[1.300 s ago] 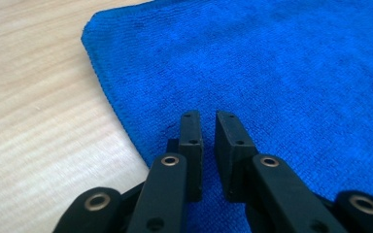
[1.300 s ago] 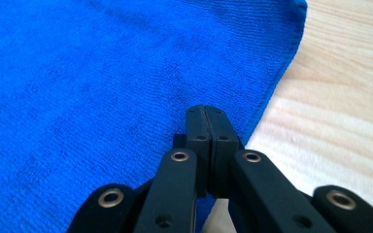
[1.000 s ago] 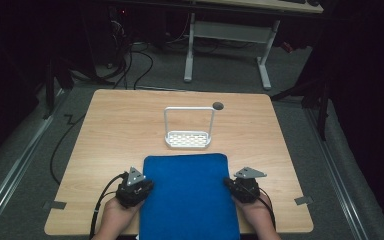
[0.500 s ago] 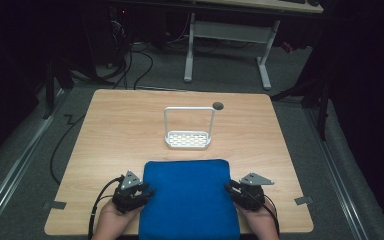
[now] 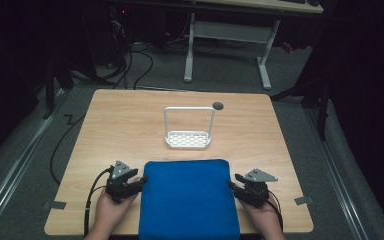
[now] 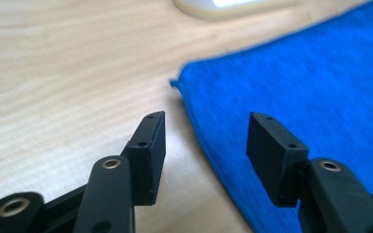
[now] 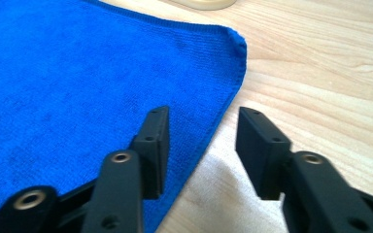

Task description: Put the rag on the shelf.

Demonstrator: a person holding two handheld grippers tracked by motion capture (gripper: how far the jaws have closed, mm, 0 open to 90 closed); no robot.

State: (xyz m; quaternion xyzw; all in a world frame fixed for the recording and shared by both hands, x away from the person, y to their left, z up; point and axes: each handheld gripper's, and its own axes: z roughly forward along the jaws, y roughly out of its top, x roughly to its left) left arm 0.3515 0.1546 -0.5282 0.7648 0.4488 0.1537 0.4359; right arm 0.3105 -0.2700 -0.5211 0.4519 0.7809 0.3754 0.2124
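Both the left gripper and right gripper have just opened their jaws wide, letting go of the blue cloth, which lies flat just in front of the white rack, apparently laid out.

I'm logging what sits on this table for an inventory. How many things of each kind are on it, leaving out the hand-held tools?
Blue cloth: 1
White rack with perforated base and tall handle: 1
Total: 2
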